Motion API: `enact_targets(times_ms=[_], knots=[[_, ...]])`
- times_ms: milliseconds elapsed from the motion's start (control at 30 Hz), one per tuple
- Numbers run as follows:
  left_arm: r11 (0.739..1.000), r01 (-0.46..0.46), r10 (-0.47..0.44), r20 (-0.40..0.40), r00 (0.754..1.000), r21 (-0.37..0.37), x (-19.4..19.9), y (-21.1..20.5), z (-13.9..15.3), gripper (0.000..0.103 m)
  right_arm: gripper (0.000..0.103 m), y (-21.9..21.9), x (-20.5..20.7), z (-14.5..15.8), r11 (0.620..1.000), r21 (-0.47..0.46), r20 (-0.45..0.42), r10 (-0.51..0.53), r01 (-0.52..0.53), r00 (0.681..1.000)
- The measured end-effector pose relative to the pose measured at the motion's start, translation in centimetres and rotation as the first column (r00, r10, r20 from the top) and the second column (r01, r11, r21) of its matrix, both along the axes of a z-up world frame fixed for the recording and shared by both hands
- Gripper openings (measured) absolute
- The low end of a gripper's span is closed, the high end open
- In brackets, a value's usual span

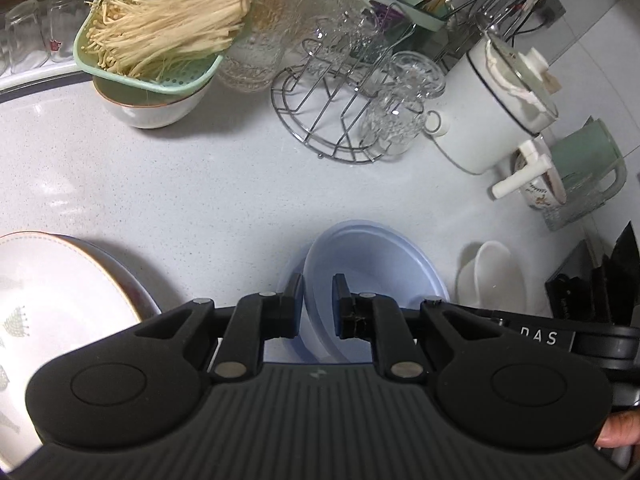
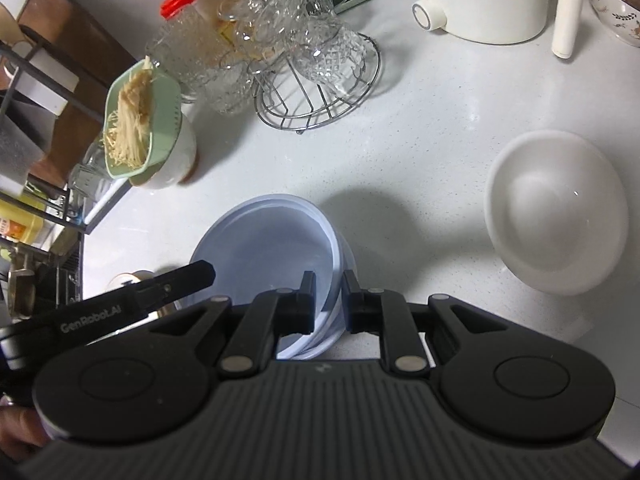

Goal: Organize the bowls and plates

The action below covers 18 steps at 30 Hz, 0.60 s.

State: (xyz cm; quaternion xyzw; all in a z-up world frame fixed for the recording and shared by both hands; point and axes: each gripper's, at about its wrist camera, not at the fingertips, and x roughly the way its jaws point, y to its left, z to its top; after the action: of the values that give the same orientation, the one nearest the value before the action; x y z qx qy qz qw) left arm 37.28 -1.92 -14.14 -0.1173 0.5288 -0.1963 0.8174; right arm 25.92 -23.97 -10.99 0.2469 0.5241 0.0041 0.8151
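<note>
both grippers are clamped on the same blue bowl: the left gripper (image 1: 318, 306) has its fingers closed on the bowl's left rim, and the right gripper (image 2: 327, 300) has its fingers closed on the rim at the opposite side. the blue bowl (image 1: 372, 264) sits inside a second blue bowl (image 2: 347, 256) whose rim shows just outside it, so this pair appears to be nested or in the last stage of nesting; whether the upper bowl is fully seated cannot be told. the pair is on the counter (image 1: 224, 200), near its front edge, between the plates and the white bowl. a stack of plates (image 1: 60, 304) lies to the left of the blue bowls, with a patterned plate on top and at least one more rim beneath it, so plate stacking looks at least partly done. a white bowl (image 2: 556, 216) stands alone on the counter to the right, apart from the blue pair, and appears not yet sorted. further back, a bowl (image 1: 156, 108) carries a green strainer (image 1: 160, 40) of mushrooms, and a wire rack (image 1: 332, 120) holds glasses; these seem outside the task. judged overall, the task is past its midpoint: remaining work is likely releasing the blue pair and placing the white bowl.
</note>
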Motion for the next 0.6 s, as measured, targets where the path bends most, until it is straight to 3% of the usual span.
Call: enact_targets(times_ms=[167, 267, 333, 467, 600], knots=[[1.0, -0.013, 0.013, -0.018, 1.0, 0.0, -0.1, 0.1, -0.7, 0.026, 0.017, 0.5, 0.2, -0.4, 1.0, -0.024, 0.002, 0.02, -0.02, 1.0], [1.0, -0.011, 0.01, -0.048, 0.999, -0.006, -0.1, 0.2, -0.9, 0.038, 0.017, 0.5, -0.1, -0.3, 1.0, -0.009, 0.018, 0.011, -0.011, 1.0], [1.0, -0.004, 0.003, -0.054, 0.999, -0.003, -0.1, 0.1, -0.8, 0.055, 0.018, 0.6, -0.2, 0.0, 1.0, -0.01, 0.034, 0.022, -0.022, 0.999], [0.999, 0.032, -0.032, -0.02, 0.999, 0.016, -0.3, -0.3, 0.4, 0.057, 0.038, 0.3, -0.6, 1.0, 1.0, -0.023, 0.058, 0.013, -0.012, 0.998], [0.999, 0.049, -0.049, 0.015, 0.999, 0.022, -0.6, -0.7, 2.2, 0.057, 0.04, -0.1, -1.4, 2.4, 0.999, -0.03, 0.094, 0.02, -0.017, 0.995]])
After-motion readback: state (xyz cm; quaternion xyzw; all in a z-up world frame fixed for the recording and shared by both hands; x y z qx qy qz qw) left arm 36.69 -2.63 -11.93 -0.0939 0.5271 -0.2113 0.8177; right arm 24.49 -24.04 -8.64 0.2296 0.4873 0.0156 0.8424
